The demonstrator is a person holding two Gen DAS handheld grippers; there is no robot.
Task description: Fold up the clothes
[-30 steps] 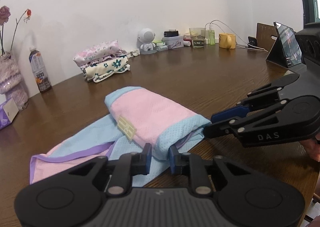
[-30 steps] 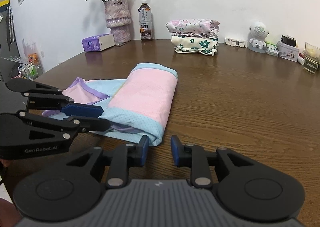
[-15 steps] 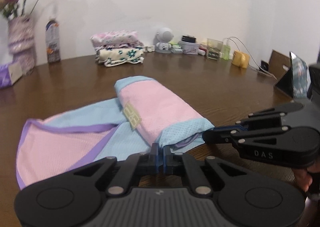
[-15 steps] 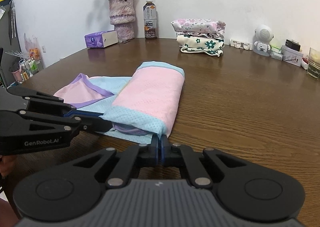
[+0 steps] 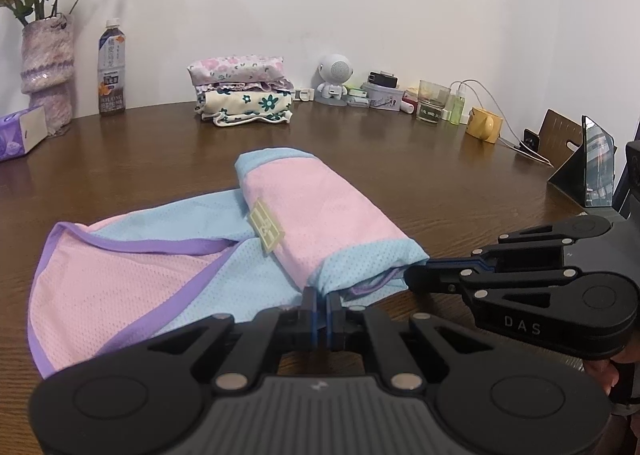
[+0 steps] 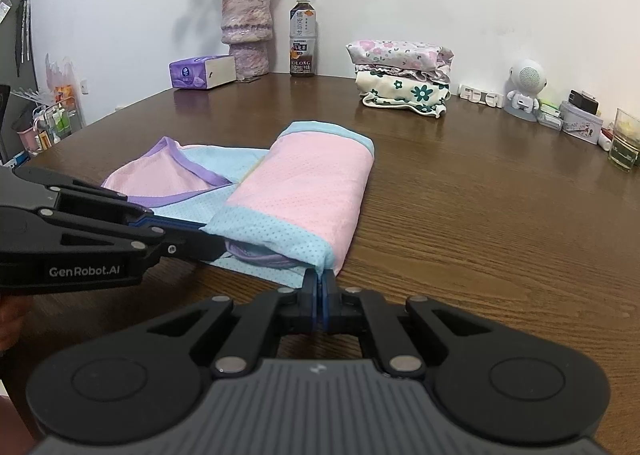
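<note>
Left to right. Left claw (image 5: 320,297): jaws pinched together on the near left corner of the folded blue hem of the garment (image 5: 320,211), a pink-and-blue mesh top lying on the brown worktop (image 5: 460,175), its near half doubled over, its purple-edged part spread flat to the left. Right claw (image 6: 319,279): jaws likewise closed, gripping the hem's near right corner. Step in hand, as judged: both corners secured for the next fold. The next move calls for lifting both corners together, level and evenly, and carrying them across without letting the doubled layers slip apart.
</note>
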